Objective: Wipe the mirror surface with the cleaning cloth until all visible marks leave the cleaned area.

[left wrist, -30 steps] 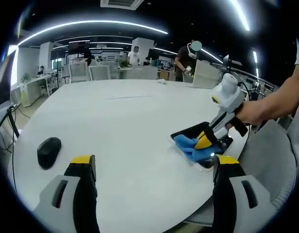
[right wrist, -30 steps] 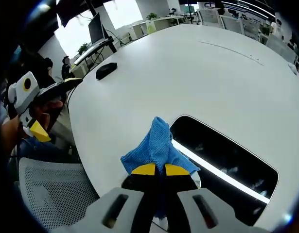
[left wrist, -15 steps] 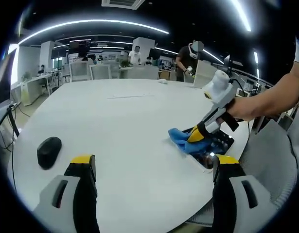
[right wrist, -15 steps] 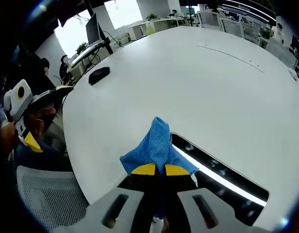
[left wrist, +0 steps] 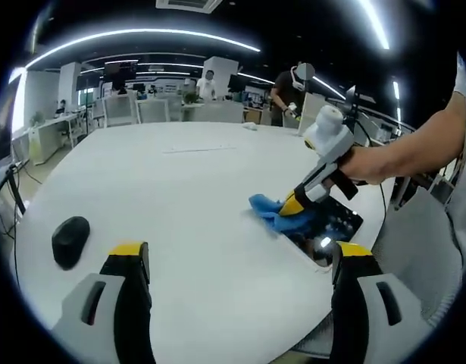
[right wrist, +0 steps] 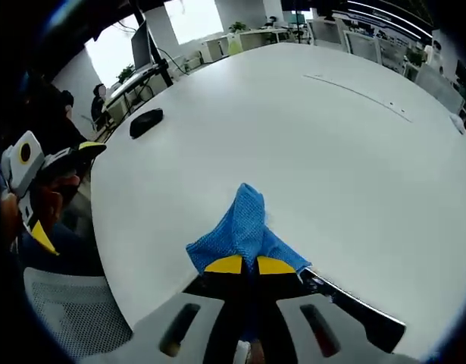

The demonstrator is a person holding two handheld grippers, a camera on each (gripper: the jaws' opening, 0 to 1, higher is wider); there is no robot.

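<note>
Your right gripper, jaws clamped on the blue cloth, has swept across to the mirror's far edge, the cloth now partly on the white table. Judged mid-wipe. Your left gripper hangs open, holding nothing.

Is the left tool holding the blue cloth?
No, the right tool grips the blue cloth; the left tool is open.
</note>
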